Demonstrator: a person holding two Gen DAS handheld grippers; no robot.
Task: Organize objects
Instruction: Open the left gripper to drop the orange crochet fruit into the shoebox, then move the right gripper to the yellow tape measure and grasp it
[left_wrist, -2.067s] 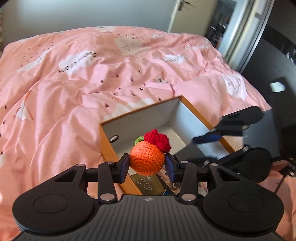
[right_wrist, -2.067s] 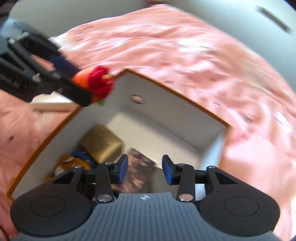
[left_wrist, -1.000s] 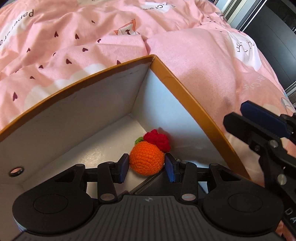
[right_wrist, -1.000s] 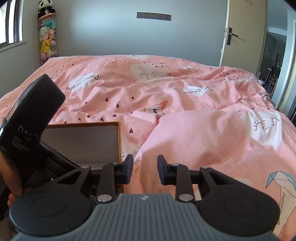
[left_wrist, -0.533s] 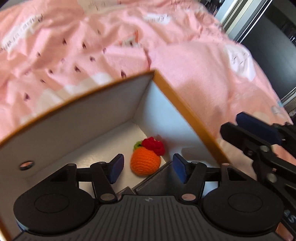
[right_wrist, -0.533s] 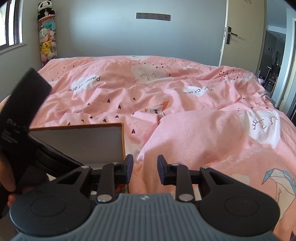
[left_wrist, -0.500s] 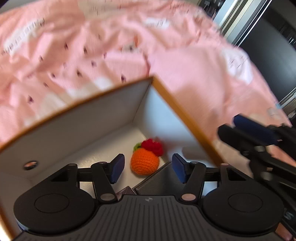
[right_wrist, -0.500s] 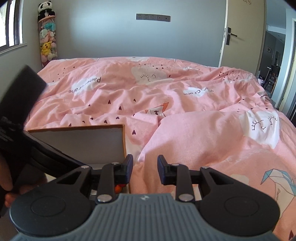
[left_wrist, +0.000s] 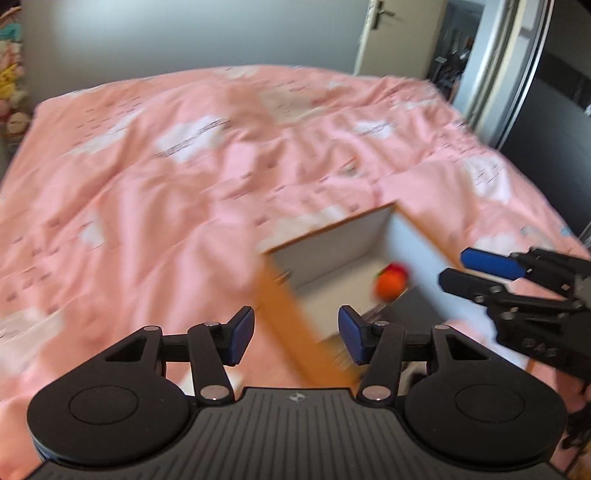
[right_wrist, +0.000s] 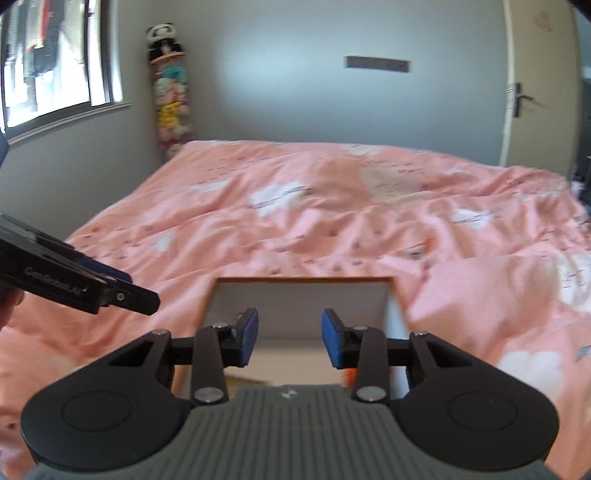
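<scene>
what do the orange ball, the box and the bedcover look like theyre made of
Small orange ball with a red top: matte and soft-looking, maybe yarn; too blurred to see stitches.

Open box with orange-brown rim and pale grey inside: flat, thin, stiff walls with crisp edges, probably matte cardboard.

Pink bedcover with white cloud prints: woven fabric, matte, shown by its soft folds and creases.

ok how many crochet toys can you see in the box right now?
1. A crochet orange with a red top lies on the floor of the box, near its far right corner. Both claws are empty. The near part of the box is hidden, so more may be inside.
</scene>
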